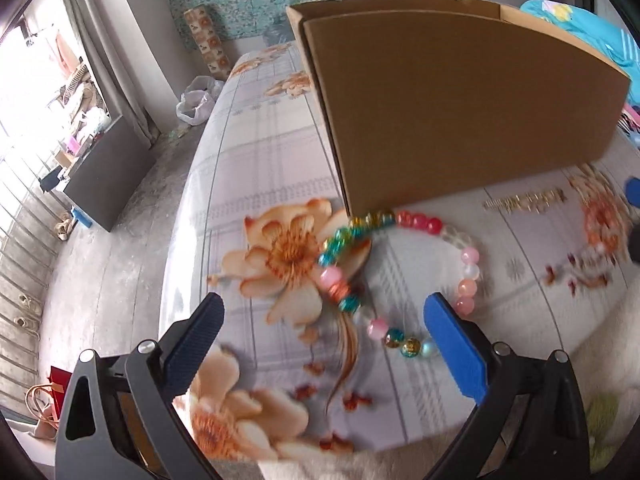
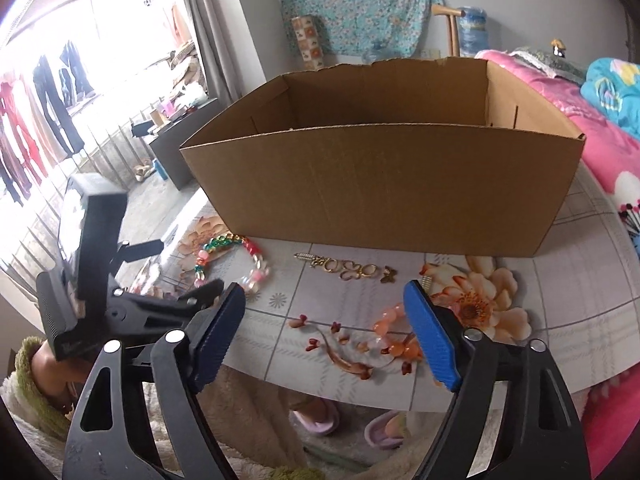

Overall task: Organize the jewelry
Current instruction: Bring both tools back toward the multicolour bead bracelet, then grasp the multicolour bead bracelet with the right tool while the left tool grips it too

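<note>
A bracelet of mixed coloured beads (image 1: 420, 222) lies on the flowered table cover, touching the near corner of the open cardboard box (image 1: 440, 100). My left gripper (image 1: 324, 304) stands open just above it, the right pad over the ring's near side. In the right wrist view, an orange bead bracelet (image 2: 390, 322) lies between the fingers of my open right gripper (image 2: 325, 292), close to the right pad and partly hidden by it; the pads do not press on it. Small gold pieces (image 2: 348, 270) lie in a row before the box (image 2: 380, 184). The mixed bracelet (image 2: 232, 242) is further left.
The table's near edge (image 2: 360, 392) runs just below the right gripper, with slippers (image 2: 316, 416) on the floor beneath. A pink quilt (image 2: 600, 140) lies right of the box. The table's left edge (image 1: 180, 220) drops to the grey floor.
</note>
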Demonstrator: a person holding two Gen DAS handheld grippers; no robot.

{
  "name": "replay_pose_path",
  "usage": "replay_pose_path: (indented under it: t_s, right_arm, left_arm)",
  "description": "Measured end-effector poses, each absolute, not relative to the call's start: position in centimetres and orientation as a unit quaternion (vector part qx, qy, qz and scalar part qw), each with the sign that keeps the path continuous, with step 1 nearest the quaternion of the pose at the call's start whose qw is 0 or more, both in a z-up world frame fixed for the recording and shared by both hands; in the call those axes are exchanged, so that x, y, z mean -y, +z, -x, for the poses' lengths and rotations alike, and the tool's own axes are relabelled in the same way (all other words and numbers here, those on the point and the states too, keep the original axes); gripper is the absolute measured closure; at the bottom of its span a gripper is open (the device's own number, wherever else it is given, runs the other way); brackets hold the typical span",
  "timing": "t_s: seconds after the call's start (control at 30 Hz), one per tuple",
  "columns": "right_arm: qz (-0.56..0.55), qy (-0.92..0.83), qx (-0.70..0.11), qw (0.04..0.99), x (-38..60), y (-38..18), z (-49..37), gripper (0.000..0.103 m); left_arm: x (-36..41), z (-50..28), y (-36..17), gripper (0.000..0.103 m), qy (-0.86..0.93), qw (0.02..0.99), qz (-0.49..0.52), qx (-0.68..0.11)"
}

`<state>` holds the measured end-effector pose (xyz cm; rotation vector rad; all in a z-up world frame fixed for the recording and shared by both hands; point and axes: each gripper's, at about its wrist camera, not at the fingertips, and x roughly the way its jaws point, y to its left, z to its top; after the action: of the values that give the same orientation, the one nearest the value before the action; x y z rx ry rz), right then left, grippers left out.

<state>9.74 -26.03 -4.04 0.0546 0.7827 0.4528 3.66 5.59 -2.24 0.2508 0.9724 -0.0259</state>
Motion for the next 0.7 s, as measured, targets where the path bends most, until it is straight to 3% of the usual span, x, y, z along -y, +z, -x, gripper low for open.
replay_pose_path:
  t_s: [0.3,0.43,0.53,0.7]
  right_arm:
    - [-0.022,0.255,-0.371,0.893,25.1,-3.7,-9.1,0.033]
    - [-0.024,0.276,-0.38,0.882,24.1,-4.0,-9.2,0.04]
    - [-0.019,0.292,-0.389,0.874,22.9,-4.2,-9.3,0.045]
    - [0.003,0.299,-0.414,0.86,20.7,-5.3,-9.6,0.058]
  left_arm:
    - [-7.5,-0.6,-2.3,0.004,-0.024,0.87,-0.071,-0.488]
    - [-8.0,-0.3,-2.1,0.008,-0.019,0.88,-0.071,-0.469]
    - [-7.9,-0.6,-1.5,0.017,-0.029,0.889,-0.057,-0.453]
    - [-8.1,-2.5,-1.8,0.045,-0.051,0.886,-0.054,-0.457]
